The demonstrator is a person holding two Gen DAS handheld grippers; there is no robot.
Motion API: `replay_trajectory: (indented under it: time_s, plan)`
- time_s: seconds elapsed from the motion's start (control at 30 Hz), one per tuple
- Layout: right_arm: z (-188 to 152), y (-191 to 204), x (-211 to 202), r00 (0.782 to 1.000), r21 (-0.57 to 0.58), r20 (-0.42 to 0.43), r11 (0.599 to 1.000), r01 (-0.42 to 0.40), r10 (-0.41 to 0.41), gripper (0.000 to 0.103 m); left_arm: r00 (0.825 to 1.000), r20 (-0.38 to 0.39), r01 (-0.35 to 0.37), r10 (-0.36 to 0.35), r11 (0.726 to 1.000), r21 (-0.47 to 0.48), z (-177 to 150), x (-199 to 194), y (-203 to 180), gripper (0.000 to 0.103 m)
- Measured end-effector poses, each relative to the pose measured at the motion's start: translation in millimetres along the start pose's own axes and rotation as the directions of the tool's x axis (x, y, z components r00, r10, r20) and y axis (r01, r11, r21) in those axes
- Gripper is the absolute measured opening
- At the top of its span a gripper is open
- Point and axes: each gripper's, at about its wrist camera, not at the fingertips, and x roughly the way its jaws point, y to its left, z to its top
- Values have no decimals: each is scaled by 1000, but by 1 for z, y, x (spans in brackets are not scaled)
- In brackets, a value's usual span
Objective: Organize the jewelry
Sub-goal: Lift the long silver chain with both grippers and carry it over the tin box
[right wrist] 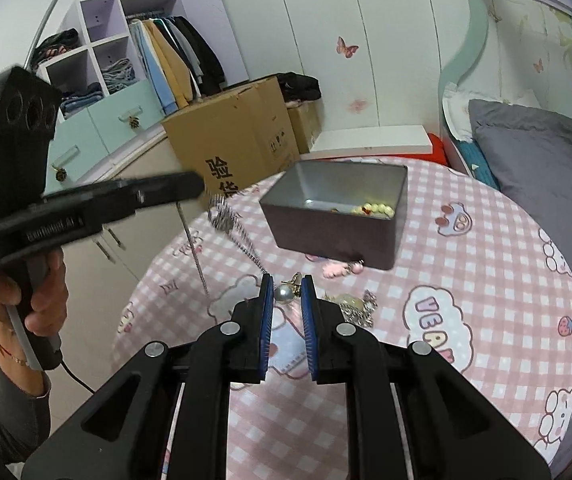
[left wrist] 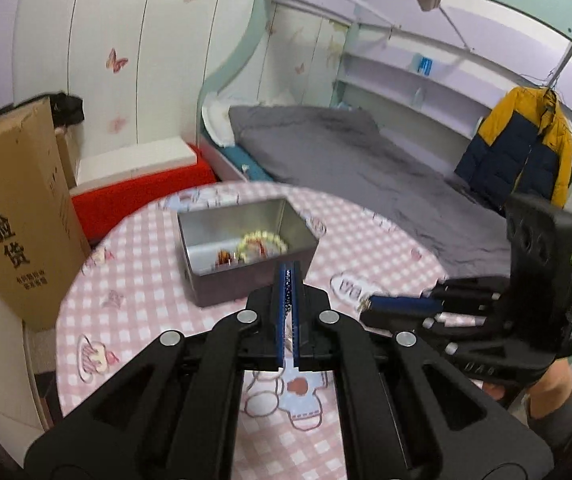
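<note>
The right gripper, jaws spread, straddled the pearl earring, nearer than the chain-pinching left gripper.

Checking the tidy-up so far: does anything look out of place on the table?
Yes: a pearl earring, a pink piece and a silver tangle lie loose on the table, outside the tin.
</note>
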Motion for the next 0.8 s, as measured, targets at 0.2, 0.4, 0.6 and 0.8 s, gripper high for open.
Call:
replay_trajectory:
  time_s: [0.2,0.4,0.6,0.8]
  plan:
    - [3,8,8,997,7,-27,997,-75,75,12,999,43,3,-3,1000,3,25,-11,-1,2]
    - [-2,8,51,989,41,-105,994,-97,101,12,997,68,21,-22,1000,22,33,-22,-7,2]
    - [15,-16,48,998,67,-31,996,52,-50,12,995,95,21,-23,1000,18,37,-36,-2,2]
    - [41,-19,25,988,51,86,991,125,-129,12,991,126,33,-34,999,9,38,-44,1,2]
